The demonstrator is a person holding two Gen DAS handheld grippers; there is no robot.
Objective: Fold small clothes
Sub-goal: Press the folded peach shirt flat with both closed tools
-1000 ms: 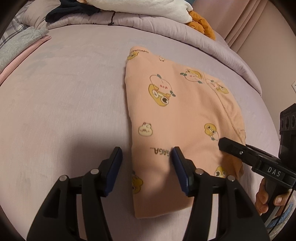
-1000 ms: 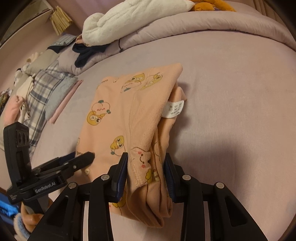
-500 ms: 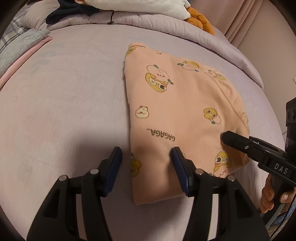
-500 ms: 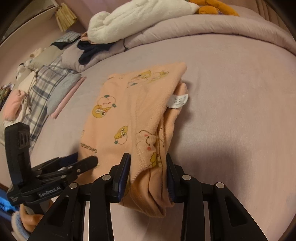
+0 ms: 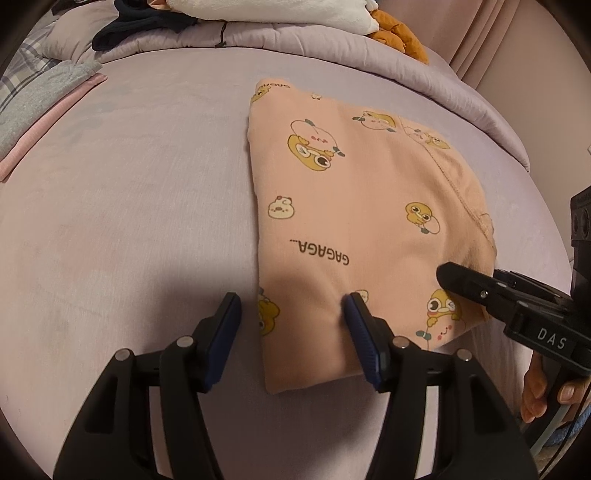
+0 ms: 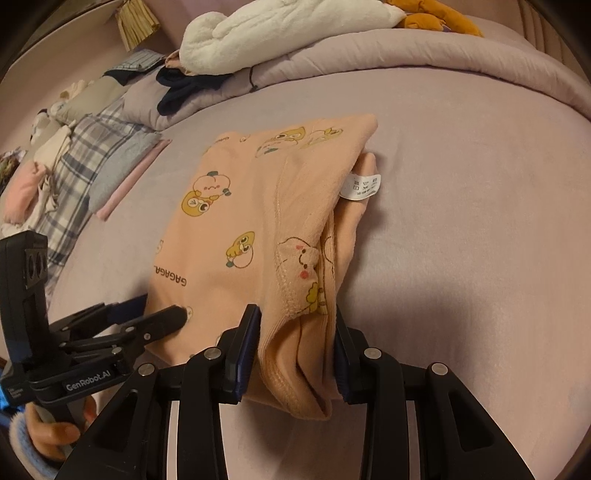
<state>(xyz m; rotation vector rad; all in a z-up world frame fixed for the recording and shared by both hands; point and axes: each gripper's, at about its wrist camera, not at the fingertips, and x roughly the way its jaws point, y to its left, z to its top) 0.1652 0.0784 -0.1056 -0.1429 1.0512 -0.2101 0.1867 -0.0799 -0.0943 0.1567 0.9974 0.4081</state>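
I'm seeing bare sheet (image 5: 110,221) lying open to the left of the garment (image 5: 351,206), and more running wide to its right (image 6: 480,206), so either gripper could be passing there. The rolled duvet (image 6: 406,59) is blocking the far side, with a white blanket (image 6: 280,33) sitting on it. Folded clothes (image 6: 96,162) are crowding the far left edge. My left gripper (image 5: 291,325) is hanging spread over the garment's near corner, hemming in the right gripper (image 6: 295,339) beside it.
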